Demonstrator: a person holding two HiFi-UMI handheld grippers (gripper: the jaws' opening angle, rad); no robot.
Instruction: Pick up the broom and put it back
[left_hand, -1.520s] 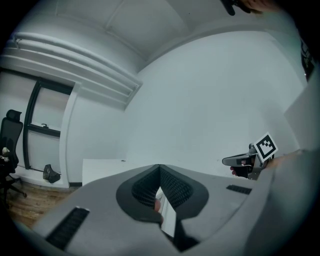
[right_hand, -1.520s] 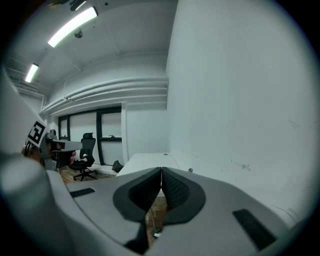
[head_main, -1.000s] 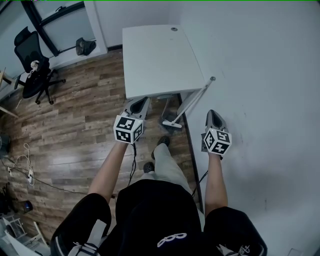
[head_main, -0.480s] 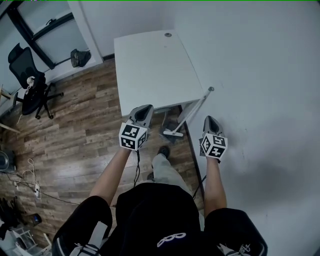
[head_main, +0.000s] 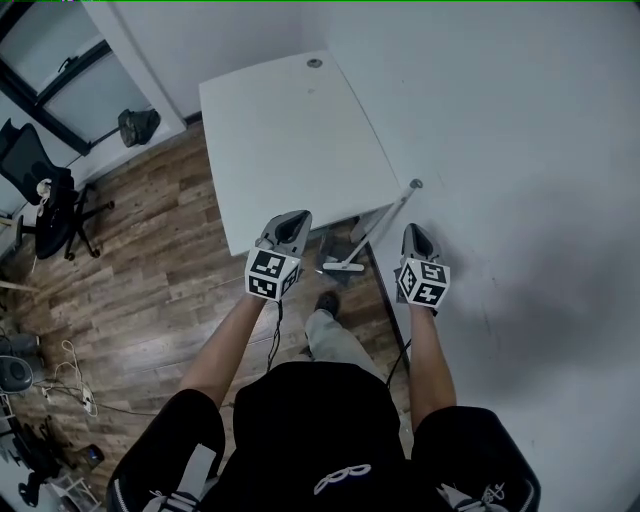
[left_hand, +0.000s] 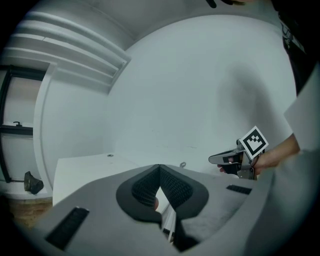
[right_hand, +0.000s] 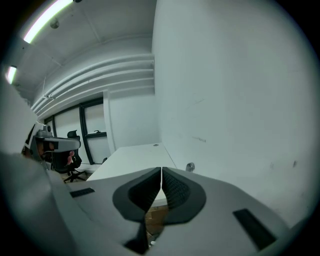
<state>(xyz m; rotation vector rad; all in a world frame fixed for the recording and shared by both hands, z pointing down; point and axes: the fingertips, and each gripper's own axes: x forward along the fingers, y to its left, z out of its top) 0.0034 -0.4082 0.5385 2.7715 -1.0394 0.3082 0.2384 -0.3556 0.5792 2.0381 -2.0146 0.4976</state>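
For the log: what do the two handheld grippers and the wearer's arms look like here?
Both the left gripper and right gripper are grey, tapering shells with black ribbed pads inside. Each carries a white cube with black square markers, and a dark cable hangs from each. The person wears black short sleeves; forearms are bare.

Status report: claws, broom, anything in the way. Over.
Left claw shut, empty. Right claw shut, empty. Broom untouched, propped between desk and wall. Desk edge crowds the handle.
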